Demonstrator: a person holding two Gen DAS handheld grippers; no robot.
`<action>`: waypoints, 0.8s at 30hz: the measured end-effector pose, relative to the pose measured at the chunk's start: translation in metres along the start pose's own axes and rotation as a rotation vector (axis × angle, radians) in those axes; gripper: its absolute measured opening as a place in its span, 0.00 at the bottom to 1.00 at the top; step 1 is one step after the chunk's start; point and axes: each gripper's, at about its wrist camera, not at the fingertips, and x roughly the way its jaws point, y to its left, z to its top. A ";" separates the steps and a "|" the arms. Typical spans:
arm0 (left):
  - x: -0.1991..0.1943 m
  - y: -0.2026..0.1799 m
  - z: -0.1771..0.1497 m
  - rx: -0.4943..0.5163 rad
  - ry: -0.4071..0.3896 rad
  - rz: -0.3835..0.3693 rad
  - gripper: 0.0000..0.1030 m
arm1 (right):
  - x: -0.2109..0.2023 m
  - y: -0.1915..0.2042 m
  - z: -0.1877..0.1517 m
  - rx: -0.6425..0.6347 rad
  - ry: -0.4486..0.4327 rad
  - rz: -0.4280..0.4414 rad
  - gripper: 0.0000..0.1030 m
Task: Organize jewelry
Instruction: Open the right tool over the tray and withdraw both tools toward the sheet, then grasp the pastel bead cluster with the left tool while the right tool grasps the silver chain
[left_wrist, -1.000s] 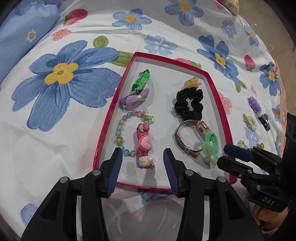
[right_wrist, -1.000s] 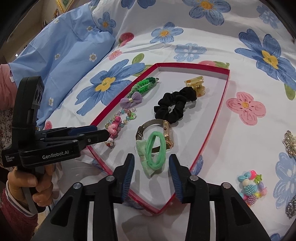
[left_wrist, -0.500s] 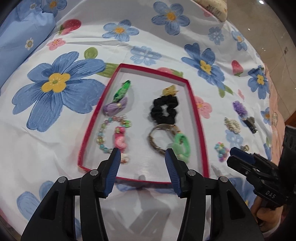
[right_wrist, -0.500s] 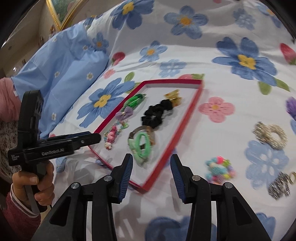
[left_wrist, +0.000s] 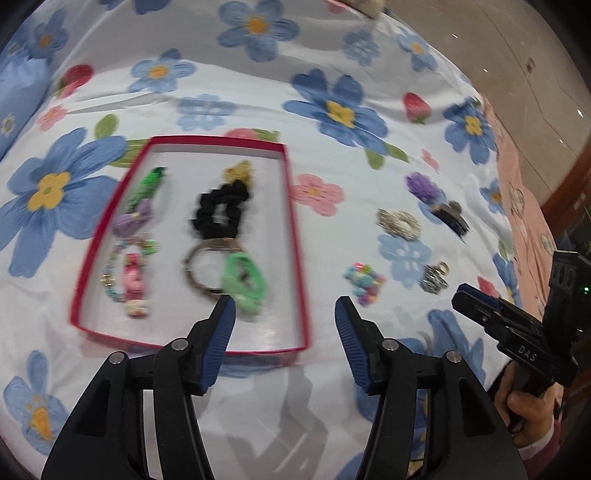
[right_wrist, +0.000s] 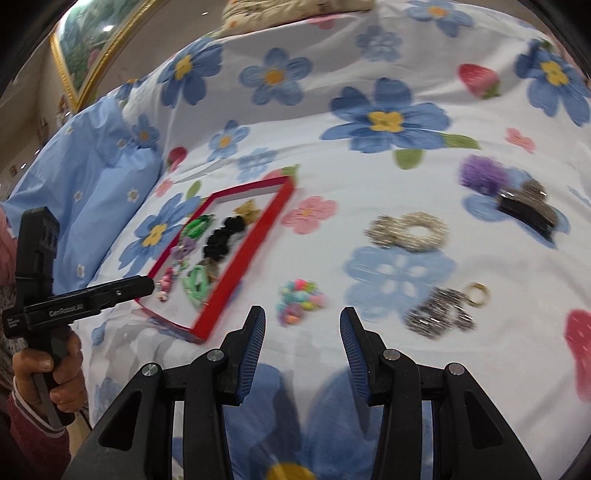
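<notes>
A: Where do the loose pieces lie, taking the shallow red-rimmed cardboard tray (left_wrist: 295, 236) as the mark?

B: All on the flowered bedsheet (right_wrist: 369, 66) to the right of the tray's right rim. Nearest that rim is the small multicoloured bead cluster (right_wrist: 300, 301). Beyond it lies the pale beaded ring-shaped scrunchie (right_wrist: 410, 230). Further right still lie the silver glitter clip with its gold ring (right_wrist: 441, 310), the fuzzy purple hair tie (right_wrist: 480, 173) and the long black clip (right_wrist: 526, 212).

A: Which gripper is nearer to them?

B: The right gripper (right_wrist: 303, 334). The bead cluster sits just ahead of its fingertips, a touch left of the middle of the gap. The left gripper (left_wrist: 284, 332) hangs over the tray's near right corner, so the loose pieces lie off to its right.

A: Are the grippers carrying anything?

B: No. The right one stands parted and empty. The left one's jaws are opening with nothing between them.

A: And the bead cluster's long axis?

B: It is a rounded clump and blurred; I cannot tell an axis. I judge a straight reach forward with the right gripper would suit.
</notes>
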 end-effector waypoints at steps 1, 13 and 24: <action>0.002 -0.007 0.000 0.013 0.003 -0.007 0.55 | -0.004 -0.007 -0.003 0.011 -0.001 -0.014 0.43; 0.033 -0.061 0.001 0.104 0.066 -0.050 0.60 | -0.026 -0.069 -0.022 0.128 -0.010 -0.098 0.47; 0.082 -0.085 0.007 0.169 0.142 -0.043 0.62 | 0.006 -0.079 -0.018 0.093 0.041 -0.123 0.57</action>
